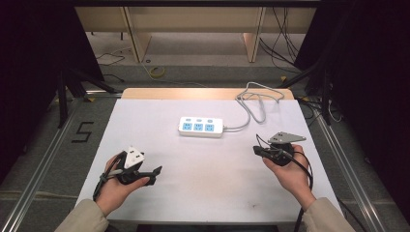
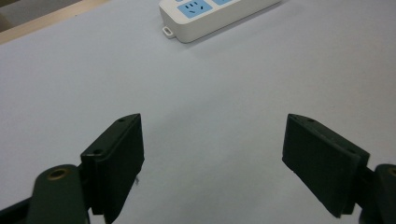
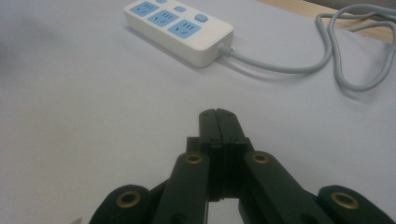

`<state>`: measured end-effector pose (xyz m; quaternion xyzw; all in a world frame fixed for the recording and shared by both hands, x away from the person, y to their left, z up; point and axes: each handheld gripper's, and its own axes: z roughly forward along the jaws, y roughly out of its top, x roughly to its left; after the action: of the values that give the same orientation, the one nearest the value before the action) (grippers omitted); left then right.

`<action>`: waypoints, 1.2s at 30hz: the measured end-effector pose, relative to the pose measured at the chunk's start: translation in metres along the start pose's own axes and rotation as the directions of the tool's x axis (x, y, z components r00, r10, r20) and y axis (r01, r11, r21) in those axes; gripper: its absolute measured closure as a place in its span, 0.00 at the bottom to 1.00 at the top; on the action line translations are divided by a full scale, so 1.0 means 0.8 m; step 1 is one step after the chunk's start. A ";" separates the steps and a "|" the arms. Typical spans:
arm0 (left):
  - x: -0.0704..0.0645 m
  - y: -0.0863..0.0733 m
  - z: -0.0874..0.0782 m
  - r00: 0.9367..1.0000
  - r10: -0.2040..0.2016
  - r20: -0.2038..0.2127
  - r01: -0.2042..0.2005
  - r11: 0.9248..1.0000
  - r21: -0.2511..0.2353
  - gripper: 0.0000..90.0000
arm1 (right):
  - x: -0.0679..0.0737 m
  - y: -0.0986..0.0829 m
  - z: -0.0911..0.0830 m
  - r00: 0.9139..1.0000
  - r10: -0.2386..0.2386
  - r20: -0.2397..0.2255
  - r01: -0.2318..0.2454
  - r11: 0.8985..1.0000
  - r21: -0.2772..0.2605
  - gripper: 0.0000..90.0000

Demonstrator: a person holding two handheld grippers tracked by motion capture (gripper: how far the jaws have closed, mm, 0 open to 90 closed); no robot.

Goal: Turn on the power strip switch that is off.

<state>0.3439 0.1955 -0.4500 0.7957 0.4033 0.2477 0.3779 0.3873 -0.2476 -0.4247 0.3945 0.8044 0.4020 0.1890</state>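
Note:
A white power strip [image 1: 200,126] with blue sockets lies on the white table [image 1: 208,174], past its middle. Its grey cable [image 1: 256,104] loops off to the back right. My left gripper [image 1: 155,175] rests in a hand at the near left, jaws pointing right. In the left gripper view the left gripper [image 2: 212,163] is wide open over bare table, with one end of the power strip [image 2: 210,16] ahead. My right gripper [image 1: 256,151] is held at the right, pointing left. In the right gripper view the right gripper [image 3: 217,116] is shut on nothing, with the power strip [image 3: 180,30] and cable [image 3: 327,60] beyond.
A wooden strip [image 1: 203,93] borders the table's far edge. Metal rails [image 1: 46,154] run along both sides, and dark curtains [image 1: 34,58] hang left and right. Loose cables [image 1: 285,38] lie on the floor beyond.

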 end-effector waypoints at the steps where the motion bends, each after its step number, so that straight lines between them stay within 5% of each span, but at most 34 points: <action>1: 0.000 0.000 0.000 1.000 0.000 0.000 0.000 1.000 0.000 0.23 | 0.000 0.001 0.001 1.000 0.000 0.001 0.000 1.000 0.001 1.00; 36: -0.003 0.001 0.002 1.000 0.010 0.009 -0.010 1.000 0.007 0.23 | 0.000 0.029 0.038 1.000 0.013 0.013 -0.013 1.000 0.023 1.00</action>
<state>0.3438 0.1925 -0.4503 0.8001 0.3984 0.2448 0.3758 0.4179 -0.2241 -0.4247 0.4044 0.8053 0.3912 0.1870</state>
